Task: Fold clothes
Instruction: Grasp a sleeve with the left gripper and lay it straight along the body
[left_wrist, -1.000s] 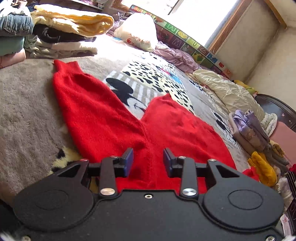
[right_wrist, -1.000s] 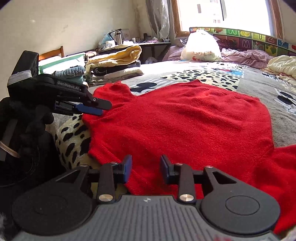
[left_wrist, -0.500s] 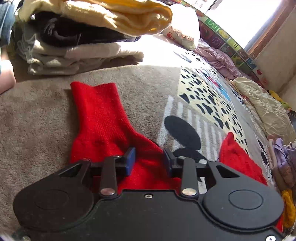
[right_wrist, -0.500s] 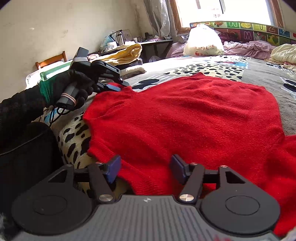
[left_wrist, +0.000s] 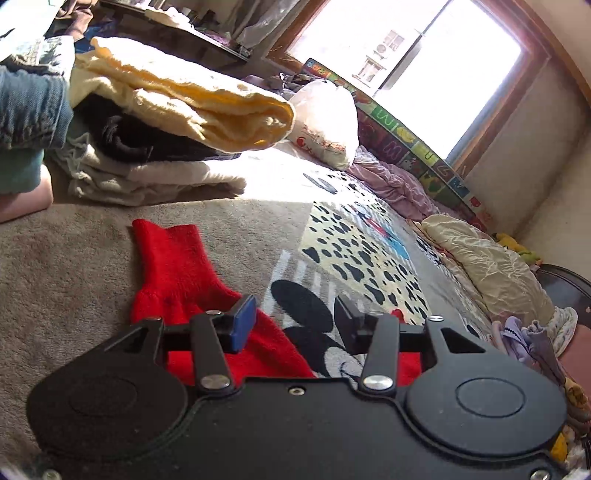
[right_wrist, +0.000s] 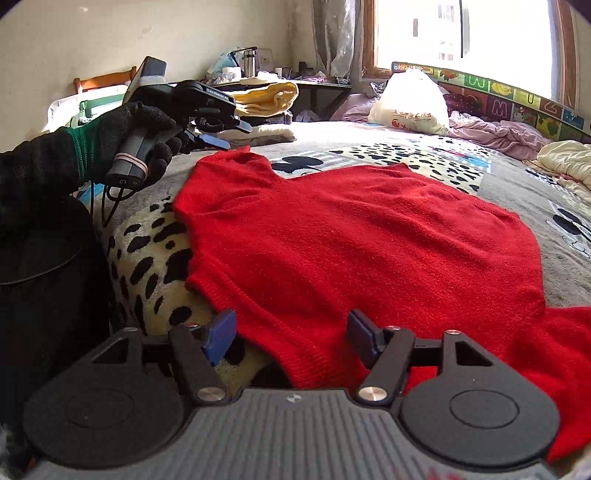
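Bedspread (right_wrist: 424, 158) holds a flat red sweater (right_wrist: 369, 236); left gripper (left_wrist: 295, 317) and right gripper (right_wrist: 291, 332) gape apart, seemingly empty.

- My left wrist camera sits low over the bed's (left_wrist: 74, 258) near edge, facing along a red sweater (left_wrist: 173, 266) sleeve toward the window wall.
- My right wrist camera looks close across the sweater's (right_wrist: 369, 240) hem toward the same wall.
- Both share the folded pile (left_wrist: 177, 107) (right_wrist: 266, 99) and the sweater.
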